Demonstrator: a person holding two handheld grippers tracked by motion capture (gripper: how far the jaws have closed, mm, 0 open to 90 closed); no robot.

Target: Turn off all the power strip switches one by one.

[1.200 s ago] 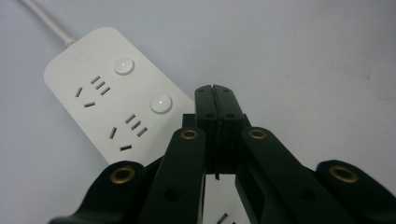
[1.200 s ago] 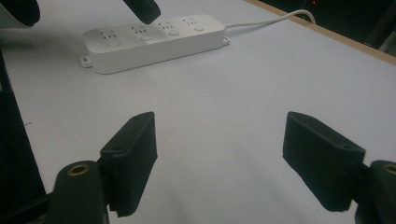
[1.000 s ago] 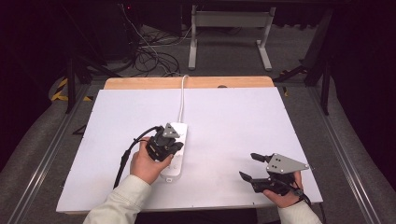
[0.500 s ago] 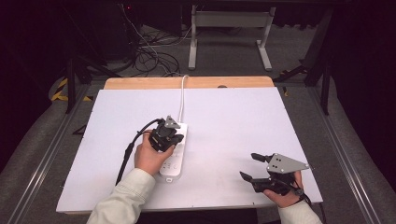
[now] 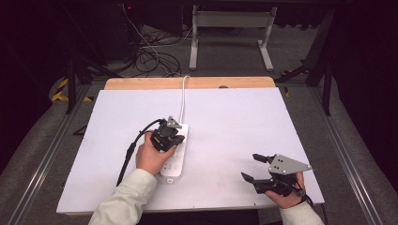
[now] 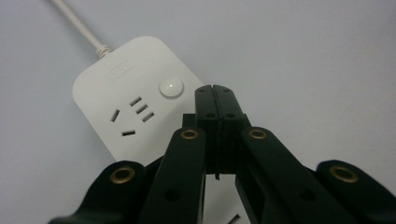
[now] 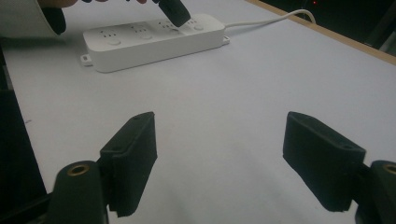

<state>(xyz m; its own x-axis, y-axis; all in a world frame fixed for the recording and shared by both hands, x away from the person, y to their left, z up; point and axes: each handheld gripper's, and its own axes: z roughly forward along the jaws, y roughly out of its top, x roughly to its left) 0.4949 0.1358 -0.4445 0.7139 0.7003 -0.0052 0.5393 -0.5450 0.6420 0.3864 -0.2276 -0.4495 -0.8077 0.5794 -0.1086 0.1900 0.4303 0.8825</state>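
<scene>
power strip [image 6: 135,107] under closed left gripper [image 6: 215,91] fingers, round button just beside

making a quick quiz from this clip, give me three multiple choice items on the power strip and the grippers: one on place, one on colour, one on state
1. Where is the left gripper?
A. over the power strip
B. at the table's far right corner
C. off the table

2. What colour is the power strip?
A. black
B. white
C. red

3. How do the right gripper's jaws stand?
A. shut on the cable
B. shut with nothing in them
C. open, nothing between them

Key: 1 A, the high view shows the left gripper above the strip's far end, its shut tips close to the round button. 2 B, body and cable are white. 3 C, the right gripper view shows bare table between the pads.
</scene>
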